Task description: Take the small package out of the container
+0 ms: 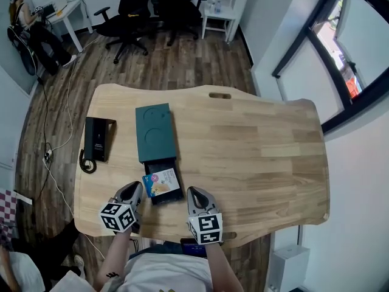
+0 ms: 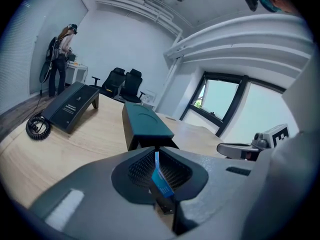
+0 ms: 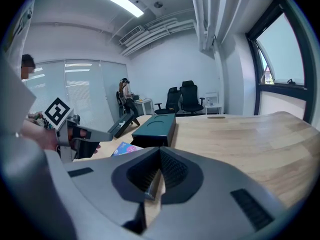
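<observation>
A dark green box container (image 1: 155,131) lies on the wooden table with its black drawer (image 1: 170,194) pulled out toward me. The small package (image 1: 161,182), blue, white and pink, rests over the drawer. My left gripper (image 1: 137,191) is at the package's left edge, shut on it; in the left gripper view the thin blue package (image 2: 161,181) is pinched between the jaws of the left gripper (image 2: 157,152), with the container (image 2: 145,124) straight ahead. My right gripper (image 1: 194,194) is just right of the drawer, shut and empty; the right gripper (image 3: 159,153) points past the package (image 3: 122,148).
A black desk phone (image 1: 97,139) with a coiled cord sits on the table left of the container. Office chairs (image 1: 146,8) and a small white table (image 1: 67,14) stand beyond the far edge. The table's near edge (image 1: 243,239) runs just behind my grippers.
</observation>
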The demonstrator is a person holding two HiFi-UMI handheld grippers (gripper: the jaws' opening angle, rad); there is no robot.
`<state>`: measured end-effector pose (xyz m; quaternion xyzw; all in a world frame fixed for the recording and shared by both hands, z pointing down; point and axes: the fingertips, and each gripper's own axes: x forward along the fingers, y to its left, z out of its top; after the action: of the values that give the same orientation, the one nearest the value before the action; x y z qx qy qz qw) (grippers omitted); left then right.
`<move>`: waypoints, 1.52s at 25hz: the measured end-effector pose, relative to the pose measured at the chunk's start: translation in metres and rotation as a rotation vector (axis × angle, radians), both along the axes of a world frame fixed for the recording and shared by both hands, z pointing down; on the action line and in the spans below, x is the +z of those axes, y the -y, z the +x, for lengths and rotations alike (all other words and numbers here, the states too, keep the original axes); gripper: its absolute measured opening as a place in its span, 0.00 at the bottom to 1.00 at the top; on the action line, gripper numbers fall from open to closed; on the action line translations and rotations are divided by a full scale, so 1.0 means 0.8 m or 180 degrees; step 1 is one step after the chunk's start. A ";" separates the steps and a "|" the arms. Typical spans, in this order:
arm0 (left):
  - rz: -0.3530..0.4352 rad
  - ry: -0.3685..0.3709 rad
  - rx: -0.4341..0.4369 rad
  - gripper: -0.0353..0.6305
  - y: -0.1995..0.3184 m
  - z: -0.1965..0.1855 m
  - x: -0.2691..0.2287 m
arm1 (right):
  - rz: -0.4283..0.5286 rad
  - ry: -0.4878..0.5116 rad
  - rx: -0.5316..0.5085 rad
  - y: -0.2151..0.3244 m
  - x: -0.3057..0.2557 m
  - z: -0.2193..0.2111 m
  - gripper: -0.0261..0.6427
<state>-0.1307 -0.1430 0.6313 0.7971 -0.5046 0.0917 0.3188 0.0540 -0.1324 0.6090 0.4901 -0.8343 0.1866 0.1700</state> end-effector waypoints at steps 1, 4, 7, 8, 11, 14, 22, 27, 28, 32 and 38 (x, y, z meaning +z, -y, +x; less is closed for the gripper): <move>-0.0054 -0.0024 0.0012 0.07 -0.001 0.003 0.005 | -0.0032 0.0004 0.0008 -0.001 0.004 0.001 0.05; -0.0240 -0.0175 0.0013 0.21 -0.004 0.010 0.021 | -0.0099 -0.0002 0.0029 -0.004 0.013 0.005 0.05; -0.0435 -0.0380 -0.0041 0.36 -0.002 0.014 0.037 | -0.0127 -0.0020 0.0041 -0.004 0.019 0.005 0.05; -0.0501 -0.0434 -0.0057 0.38 -0.002 0.015 0.042 | -0.0137 -0.0027 0.0040 -0.003 0.020 0.004 0.05; -0.0670 -0.0554 -0.0061 0.40 -0.001 0.020 0.053 | -0.0142 -0.0029 0.0036 -0.001 0.022 0.002 0.05; -0.0765 -0.0615 -0.0014 0.40 0.002 0.028 0.060 | -0.0156 -0.0013 0.0026 0.004 0.023 0.001 0.05; -0.0876 -0.0623 -0.0049 0.40 0.013 0.033 0.076 | -0.0223 -0.0057 0.0071 0.007 0.032 0.014 0.05; -0.0937 -0.0654 -0.0102 0.40 0.015 0.026 0.080 | -0.0257 -0.0085 0.0093 0.013 0.033 0.018 0.05; -0.0943 -0.0680 -0.0123 0.40 0.016 0.023 0.080 | -0.0260 -0.0094 0.0093 0.015 0.034 0.018 0.05; -0.0903 -0.0761 -0.0179 0.37 0.016 0.014 0.073 | -0.0263 -0.0106 0.0106 0.019 0.035 0.018 0.05; -0.0806 -0.0806 -0.0270 0.27 0.013 -0.001 0.059 | -0.0262 -0.0133 0.0110 0.018 0.033 0.016 0.05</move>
<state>-0.1313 -0.1530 0.6782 0.7338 -0.4780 0.0398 0.4811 0.0668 -0.1467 0.6358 0.5009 -0.8136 0.2134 0.2042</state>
